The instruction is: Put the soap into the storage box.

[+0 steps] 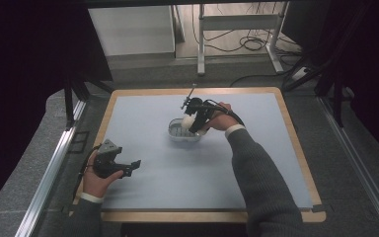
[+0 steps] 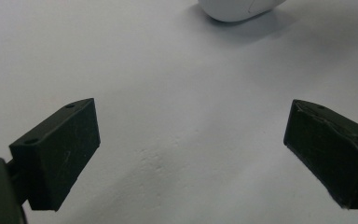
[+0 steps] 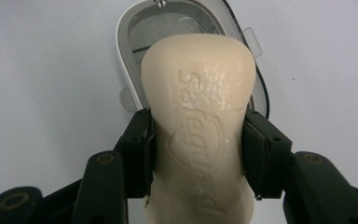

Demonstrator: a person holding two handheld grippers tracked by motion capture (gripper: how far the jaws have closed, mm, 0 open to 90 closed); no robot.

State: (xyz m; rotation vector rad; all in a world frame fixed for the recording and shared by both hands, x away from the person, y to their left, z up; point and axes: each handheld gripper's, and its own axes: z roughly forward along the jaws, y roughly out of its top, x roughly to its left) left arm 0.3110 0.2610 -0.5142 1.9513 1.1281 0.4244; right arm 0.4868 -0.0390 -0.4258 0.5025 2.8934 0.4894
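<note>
High view: wooden-edged table (image 1: 107, 116) covered by a pale blue-grey mat (image 1: 177, 168), plain and flat. Around it grey carpet-like floor (image 1: 34, 163), metal rails (image 1: 54, 163) on both sides, dark curtains left and right. Behind the table a white desk frame (image 1: 237, 24) with loose cables (image 1: 246, 44) on the floor, and a pale panel (image 1: 133, 29) at back left. Left gripper (image 1: 133, 165) sits low over the mat near the front left corner, held by the left hand (image 1: 96, 180), jaws spread. Right gripper (image 1: 192, 123) is at mid-table, held by the right hand (image 1: 219, 121) in a grey sleeve (image 1: 261, 177), directly above a small clear soap dish (image 1: 175, 132). A cream soap bar (image 1: 188, 121) is in its jaws, over the dish's right half; cannot tell if it touches the dish.

Left gripper view: jaws wide apart, nothing between them. Mat (image 2: 177, 93) below, slightly dimpled in the middle. White rounded edge of the dish (image 2: 237, 9) at top, well apart from the jaws.

Right gripper view: both jaws clamp the soap bar (image 3: 200, 107) at its sides, pads pressed into it. Bar is upright in frame, embossed lettering facing camera. Dish (image 3: 135, 37) behind it, oval, white rim, clear tabs at its sides, ridged inside. Mat (image 3: 46, 93) around it, bare.
</note>
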